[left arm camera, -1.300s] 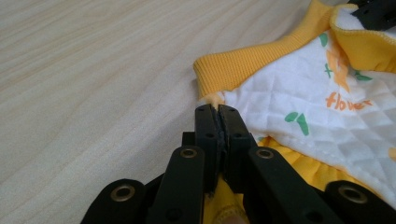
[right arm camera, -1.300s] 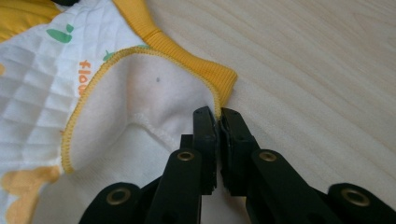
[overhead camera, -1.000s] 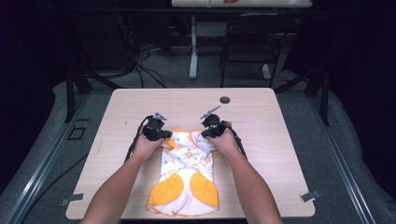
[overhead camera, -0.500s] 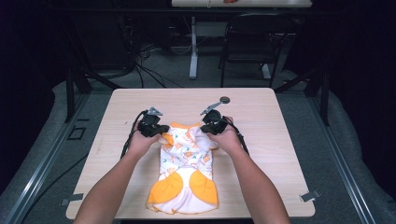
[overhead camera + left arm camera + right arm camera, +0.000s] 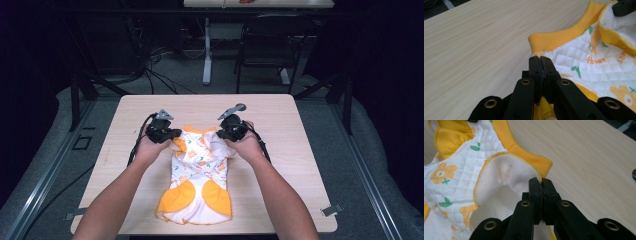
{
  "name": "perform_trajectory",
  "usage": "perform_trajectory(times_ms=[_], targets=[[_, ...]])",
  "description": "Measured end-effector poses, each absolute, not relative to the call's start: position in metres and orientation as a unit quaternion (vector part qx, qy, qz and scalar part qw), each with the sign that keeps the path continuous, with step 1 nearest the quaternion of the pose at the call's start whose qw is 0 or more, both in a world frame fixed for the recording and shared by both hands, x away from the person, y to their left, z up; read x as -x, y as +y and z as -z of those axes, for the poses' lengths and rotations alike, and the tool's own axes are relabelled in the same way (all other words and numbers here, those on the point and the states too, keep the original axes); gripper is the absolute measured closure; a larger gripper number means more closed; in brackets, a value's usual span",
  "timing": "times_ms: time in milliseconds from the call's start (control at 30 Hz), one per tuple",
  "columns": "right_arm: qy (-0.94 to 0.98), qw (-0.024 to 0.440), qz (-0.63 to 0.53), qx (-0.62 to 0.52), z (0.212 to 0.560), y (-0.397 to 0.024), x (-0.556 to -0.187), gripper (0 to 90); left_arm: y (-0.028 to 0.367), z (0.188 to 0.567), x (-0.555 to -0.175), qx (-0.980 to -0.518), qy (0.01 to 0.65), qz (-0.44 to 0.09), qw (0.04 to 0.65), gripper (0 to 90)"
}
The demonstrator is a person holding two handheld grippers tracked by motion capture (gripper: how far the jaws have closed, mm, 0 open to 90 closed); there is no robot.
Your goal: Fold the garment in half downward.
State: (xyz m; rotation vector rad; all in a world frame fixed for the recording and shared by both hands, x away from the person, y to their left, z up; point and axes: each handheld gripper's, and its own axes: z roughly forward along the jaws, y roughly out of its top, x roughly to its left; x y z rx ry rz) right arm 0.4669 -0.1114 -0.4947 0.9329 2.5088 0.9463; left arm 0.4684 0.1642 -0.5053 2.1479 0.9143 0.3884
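Observation:
A small white quilted garment [image 5: 200, 170] with orange flowers and yellow trim lies on the wooden table [image 5: 280, 120], its far end lifted off the surface. My left gripper [image 5: 172, 136] is shut on the garment's left top corner; in the left gripper view the jaws [image 5: 540, 65] pinch the fabric [image 5: 599, 55] just below the yellow ribbed collar [image 5: 564, 37]. My right gripper [image 5: 220, 134] is shut on the right top corner; in the right gripper view its jaws [image 5: 540, 186] clamp the yellow-stitched edge of the garment [image 5: 456, 170], whose white fleecy inside [image 5: 506, 180] shows.
A small dark round object [image 5: 241, 106] lies on the table behind the right gripper. Beyond the table stand a chair [image 5: 270, 45], a white table leg [image 5: 206, 50] and loose cables [image 5: 160, 75] on the floor. Bare tabletop lies on both sides of the garment.
Both grippers have risen and come slightly toward the far side, lifting the garment's top edge off the table. The lower part of the garment stays flat.

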Motion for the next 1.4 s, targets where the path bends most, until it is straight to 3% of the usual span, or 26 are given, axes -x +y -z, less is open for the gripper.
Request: perform_trajectory(times_ms=[500, 1400], targets=[[0.871, 0.208, -0.332, -0.295, 0.451, -0.105, -0.463, 87.6, 0.172, 0.476, -0.468, -0.82, 0.35, -0.179, 0.415, 88.5], [0.883, 0.203, -0.339, -0.253, 0.473, -0.108, -0.427, 87.6, 0.179, 0.497, -0.43, -0.831, 0.317, -0.169, 0.425, 88.5]])
